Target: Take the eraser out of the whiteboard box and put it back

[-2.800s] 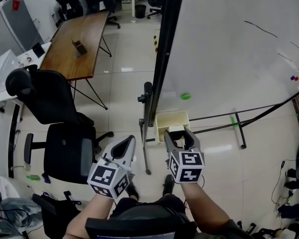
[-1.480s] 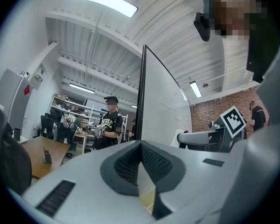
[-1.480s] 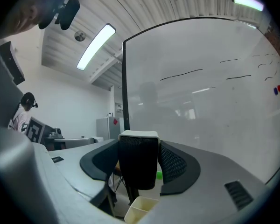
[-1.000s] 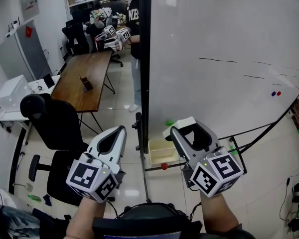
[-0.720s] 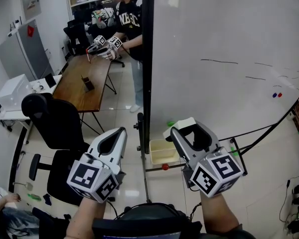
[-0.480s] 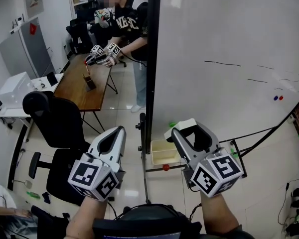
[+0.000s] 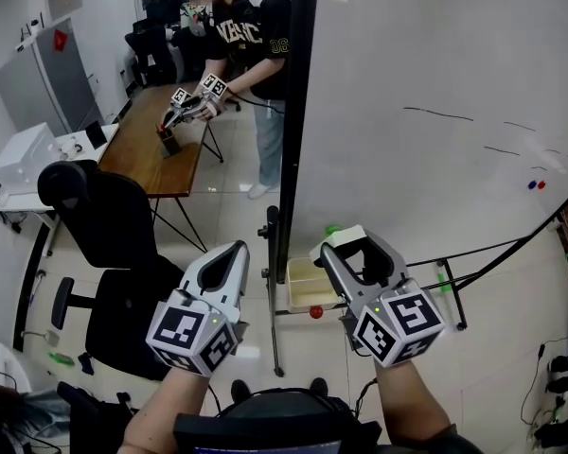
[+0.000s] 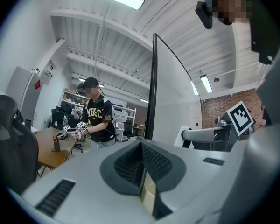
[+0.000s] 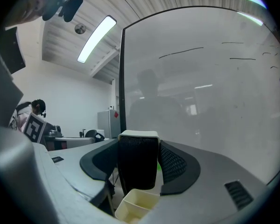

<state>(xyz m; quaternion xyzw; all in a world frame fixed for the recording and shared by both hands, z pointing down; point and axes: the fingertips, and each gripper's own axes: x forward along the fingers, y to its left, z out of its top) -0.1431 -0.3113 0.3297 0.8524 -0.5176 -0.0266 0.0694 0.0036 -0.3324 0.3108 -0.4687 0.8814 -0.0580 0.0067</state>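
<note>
My right gripper (image 7: 348,247) is shut on the eraser (image 7: 340,236), a black block with a cream top, and holds it level in front of the whiteboard (image 7: 435,112). In the right gripper view the eraser (image 9: 137,164) fills the space between the jaws of the right gripper (image 9: 139,149). The cream whiteboard box (image 7: 306,287) sits low at the board's foot, below and beyond the eraser; its rim (image 9: 136,204) shows under the jaws. My left gripper (image 7: 233,251) hangs beside the right one, shut and empty, to the left of the board's edge. The left gripper (image 8: 142,146) points along that edge.
The board's black frame post (image 7: 273,272) stands between the two grippers. A black office chair (image 7: 109,220) is at the left. Behind it a wooden table (image 7: 156,149) has a person (image 7: 251,36) working with grippers. A red knob (image 7: 314,311) sits under the box.
Both grippers have sunk a little, with the eraser still in the right one. The person at the back has stepped to the wooden table and reaches over it.
</note>
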